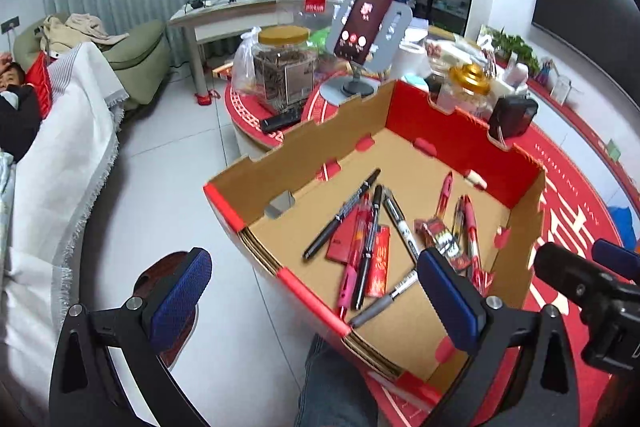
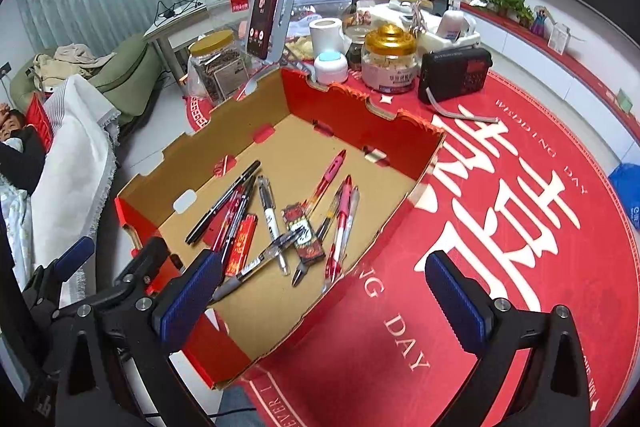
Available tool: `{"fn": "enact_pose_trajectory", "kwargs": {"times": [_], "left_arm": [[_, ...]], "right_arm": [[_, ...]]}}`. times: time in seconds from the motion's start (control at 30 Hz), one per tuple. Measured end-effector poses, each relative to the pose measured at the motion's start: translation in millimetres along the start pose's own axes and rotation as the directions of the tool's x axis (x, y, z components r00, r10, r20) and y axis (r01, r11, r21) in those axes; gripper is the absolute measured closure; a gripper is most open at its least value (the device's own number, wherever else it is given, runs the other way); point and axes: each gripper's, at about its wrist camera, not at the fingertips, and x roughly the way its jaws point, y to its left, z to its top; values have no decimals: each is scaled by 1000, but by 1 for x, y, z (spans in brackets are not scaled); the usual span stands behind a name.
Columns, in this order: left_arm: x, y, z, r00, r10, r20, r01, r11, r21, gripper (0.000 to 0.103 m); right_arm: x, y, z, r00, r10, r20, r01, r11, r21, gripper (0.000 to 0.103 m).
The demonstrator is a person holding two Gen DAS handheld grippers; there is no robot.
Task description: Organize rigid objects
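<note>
Pens (image 2: 280, 223) are lying loose on the floor of the cardboard box (image 2: 360, 119) at the edge of the red table (image 2: 520, 227), most running from the near rim toward the far wall, some crossing. You are holding your left gripper (image 1: 316, 303) and right gripper (image 2: 328, 299) wide apart and empty above it. By my reading you are between placements, so next you are picking one pen and closing across its shaft.

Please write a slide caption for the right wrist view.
Open right gripper above a cardboard box of pens.
</note>
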Motion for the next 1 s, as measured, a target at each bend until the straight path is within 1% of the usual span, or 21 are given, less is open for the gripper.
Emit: {"fn": "enact_pose_trajectory", "kwargs": {"times": [0.07,0.17,0.23,0.33,0.47,0.57,0.73,1.0], "left_arm": [[-1,-1,0,1000,1,-5,-1,1000,-1,0],[-2,-6,1,999,34,-4,-33,999,26,0],[-1,-7,2,999,45,-16,-44,998,36,0],[-1,-5,2,999,31,-30,-31,999,21,0],[0,-6,3,998,47,-36,-45,998,31,1],[0,-6,1,998,52,-36,-51,998,36,0],[2,-5,0,998,53,-44,-52,998,35,0],[2,-6,-1,998,53,-35,-52,998,37,0]], "right_arm": [[-1,1,0,1000,2,-5,-2,1000,1,1],[-1,3,1,1000,-23,-12,23,1000,-16,1],[0,5,2,999,-35,-27,35,999,-29,1],[0,7,3,999,-27,-34,26,999,-32,1],[1,12,4,998,-50,-40,48,997,-53,0],[2,14,4,998,-51,-45,48,997,-59,0],[5,13,4,997,-54,-60,51,997,-56,0],[6,18,4,996,-64,-64,59,995,-78,1]]}}
